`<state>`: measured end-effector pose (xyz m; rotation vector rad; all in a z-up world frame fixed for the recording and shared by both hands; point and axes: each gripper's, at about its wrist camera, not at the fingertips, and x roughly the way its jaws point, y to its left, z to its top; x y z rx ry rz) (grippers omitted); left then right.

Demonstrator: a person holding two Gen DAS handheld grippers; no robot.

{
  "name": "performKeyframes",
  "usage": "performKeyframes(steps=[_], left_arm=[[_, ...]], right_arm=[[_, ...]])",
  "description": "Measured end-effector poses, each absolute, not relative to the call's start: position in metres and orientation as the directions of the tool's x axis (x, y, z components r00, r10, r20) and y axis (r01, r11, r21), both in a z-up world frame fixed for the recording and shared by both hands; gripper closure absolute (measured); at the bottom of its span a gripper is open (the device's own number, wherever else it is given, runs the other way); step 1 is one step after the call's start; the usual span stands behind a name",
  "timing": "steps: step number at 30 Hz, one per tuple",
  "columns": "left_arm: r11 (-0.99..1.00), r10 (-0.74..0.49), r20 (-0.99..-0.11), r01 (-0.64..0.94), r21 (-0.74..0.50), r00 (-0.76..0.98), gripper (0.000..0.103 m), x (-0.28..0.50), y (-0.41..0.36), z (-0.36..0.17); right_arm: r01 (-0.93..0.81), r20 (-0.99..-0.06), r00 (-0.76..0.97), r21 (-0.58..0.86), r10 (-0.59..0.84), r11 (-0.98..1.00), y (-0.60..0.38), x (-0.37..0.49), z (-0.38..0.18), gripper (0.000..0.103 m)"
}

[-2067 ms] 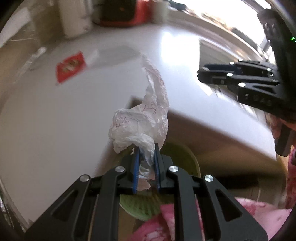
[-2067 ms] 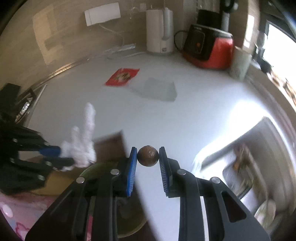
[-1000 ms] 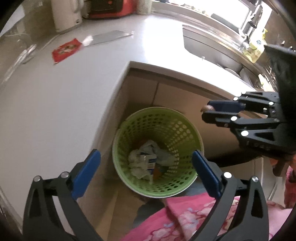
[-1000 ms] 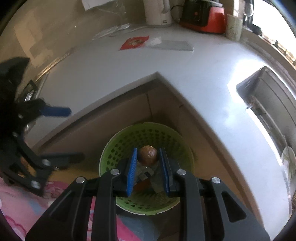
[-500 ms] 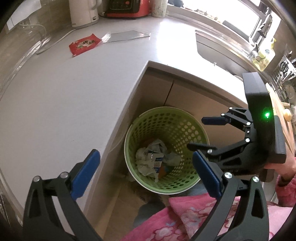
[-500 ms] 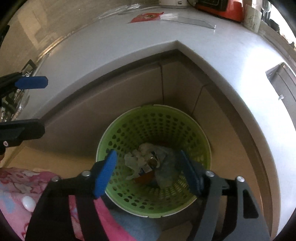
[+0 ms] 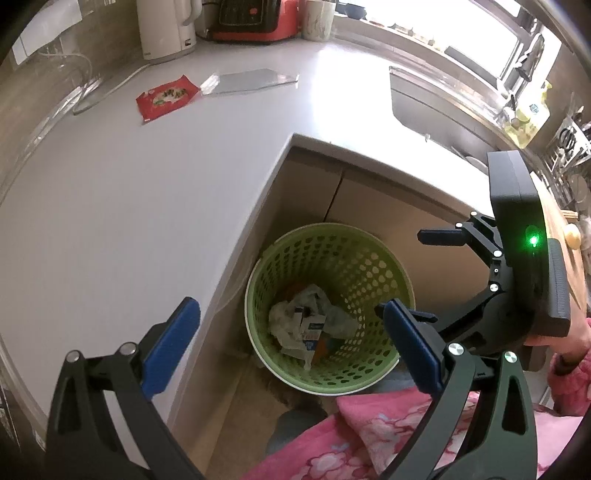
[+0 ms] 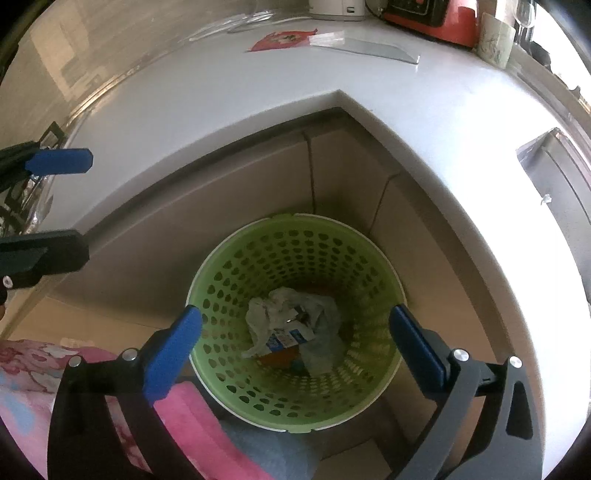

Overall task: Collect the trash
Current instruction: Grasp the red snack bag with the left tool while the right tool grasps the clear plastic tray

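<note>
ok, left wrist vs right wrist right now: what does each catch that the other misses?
Left wrist only: the white kettle in full, the sink and window side, and the whole right gripper, open. Right wrist only: the left gripper's fingers at the frame's left edge, plus a stemmed glass top right. Both: green basket holding crumpled trash, red wrapper and clear sheet on the counter.

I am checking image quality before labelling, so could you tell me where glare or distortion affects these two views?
Left wrist view: window glare washes out the countertop near the sink; fisheye bends its edges. Right wrist view: the countertop's right side is overexposed, while the green basket and its trash stay sharp and evenly lit.
</note>
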<state>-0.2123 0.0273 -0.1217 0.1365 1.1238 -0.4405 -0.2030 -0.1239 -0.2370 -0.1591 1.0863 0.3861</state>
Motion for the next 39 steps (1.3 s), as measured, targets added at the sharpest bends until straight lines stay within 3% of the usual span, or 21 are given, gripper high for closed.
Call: performKeyframes(steps=[18, 39], left_arm=[[0.961, -0.233, -0.857, 0.246, -0.129, 0.46, 0.008, -0.099, 0.046, -0.098], [0.994, -0.088, -0.889, -0.017, -0.107, 0.449, 0.008, 0.031, 0.053, -0.121]], right_arm=[[-0.484, -0.857, 0.457, -0.013, 0.239, 0.875, -0.145, -0.151, -0.18, 0.002], [-0.655, -0.824, 0.451, -0.045, 0.342, 0.754, -0.158, 0.069, -0.149, 0.002]])
